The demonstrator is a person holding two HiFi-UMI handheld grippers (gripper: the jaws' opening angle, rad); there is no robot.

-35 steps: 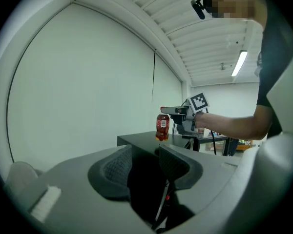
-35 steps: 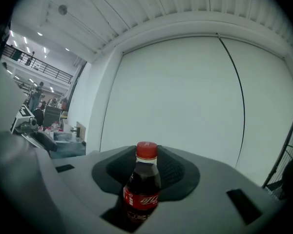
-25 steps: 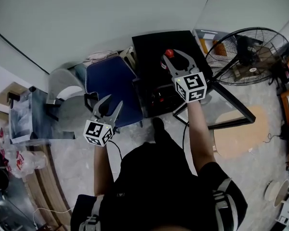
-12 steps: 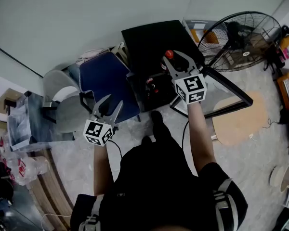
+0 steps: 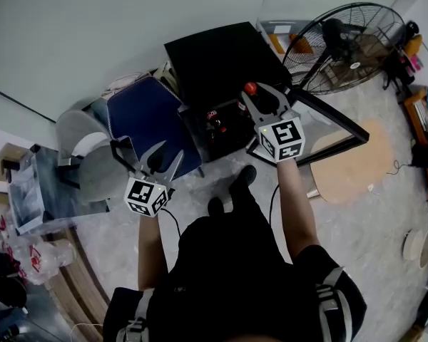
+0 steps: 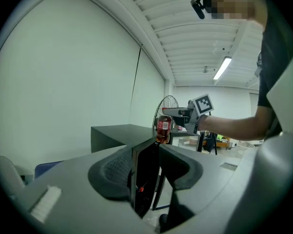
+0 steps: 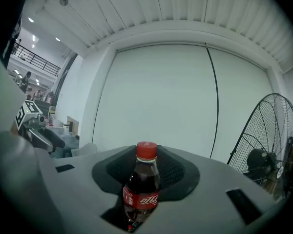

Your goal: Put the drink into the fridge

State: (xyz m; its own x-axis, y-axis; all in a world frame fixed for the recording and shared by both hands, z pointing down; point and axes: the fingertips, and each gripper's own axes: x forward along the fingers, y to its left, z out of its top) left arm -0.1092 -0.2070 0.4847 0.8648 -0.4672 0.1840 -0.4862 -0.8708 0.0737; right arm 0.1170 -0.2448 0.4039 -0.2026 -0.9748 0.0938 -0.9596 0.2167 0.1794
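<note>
The drink is a small cola bottle (image 7: 142, 190) with a red cap. My right gripper (image 7: 145, 173) is shut on its body and holds it upright. In the head view the bottle (image 5: 250, 90) and right gripper (image 5: 260, 92) hang over the front right of the black fridge (image 5: 217, 59). The fridge's glass door (image 5: 327, 132) stands swung open to the right, and bottles (image 5: 214, 117) show inside. My left gripper (image 5: 162, 157) is open with nothing in it, lower left, over the blue chair. In the left gripper view, its jaws (image 6: 147, 165) frame the fridge's edge, with the bottle (image 6: 163, 129) beyond.
A blue chair (image 5: 151, 120) and a grey chair (image 5: 84, 152) stand left of the fridge. A large floor fan (image 5: 342, 45) is behind the open door. A round beige mat (image 5: 360, 169) lies on the floor at right. A glass table (image 5: 30, 194) sits far left.
The view has swung, so the fridge now sits further left and lower in frame. The right gripper with the bottle now stands over the fridge's front instead of its top. The left gripper has barely moved.
</note>
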